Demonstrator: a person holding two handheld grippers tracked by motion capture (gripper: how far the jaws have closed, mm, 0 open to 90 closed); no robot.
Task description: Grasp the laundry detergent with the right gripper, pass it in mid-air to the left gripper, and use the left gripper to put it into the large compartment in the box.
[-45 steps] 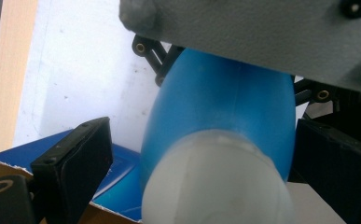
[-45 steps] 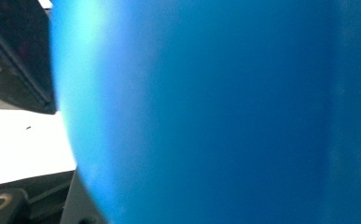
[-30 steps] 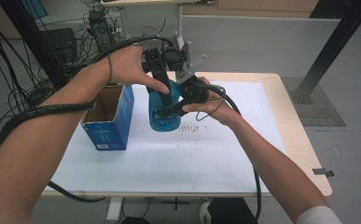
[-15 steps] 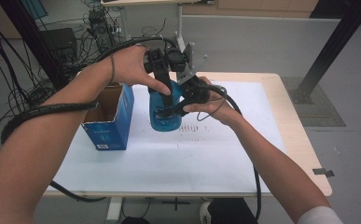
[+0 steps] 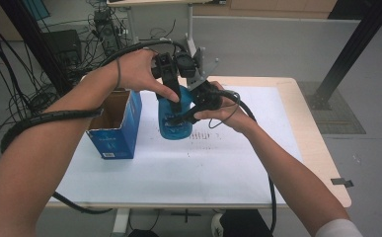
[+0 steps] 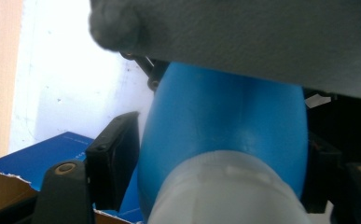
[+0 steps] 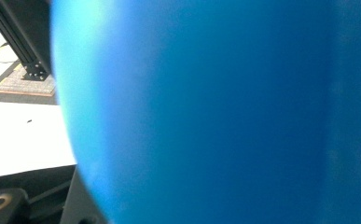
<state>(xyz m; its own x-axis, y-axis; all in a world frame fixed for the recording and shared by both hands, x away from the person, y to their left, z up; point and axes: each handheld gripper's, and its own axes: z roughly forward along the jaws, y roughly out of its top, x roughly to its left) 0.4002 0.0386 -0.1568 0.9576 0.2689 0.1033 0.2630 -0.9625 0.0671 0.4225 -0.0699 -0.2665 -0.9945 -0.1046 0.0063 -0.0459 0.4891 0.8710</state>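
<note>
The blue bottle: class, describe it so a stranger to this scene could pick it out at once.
On the white sheet covering the table, look just right of the open blue cardboard box. The blue bottle stands there between both held grippers; unlike the square box, it is rounded and glossy, with a pale collar at its top.

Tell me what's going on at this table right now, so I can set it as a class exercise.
A person holds a gripper in each hand, and both meet at a blue bottle above the white sheet on the table. The left gripper comes down on the bottle from above; in its own view its jaws sit on either side of the blue body. The right gripper presses in from the side, too close to tell its jaw state. An open blue cardboard box stands beside the bottle.
</note>
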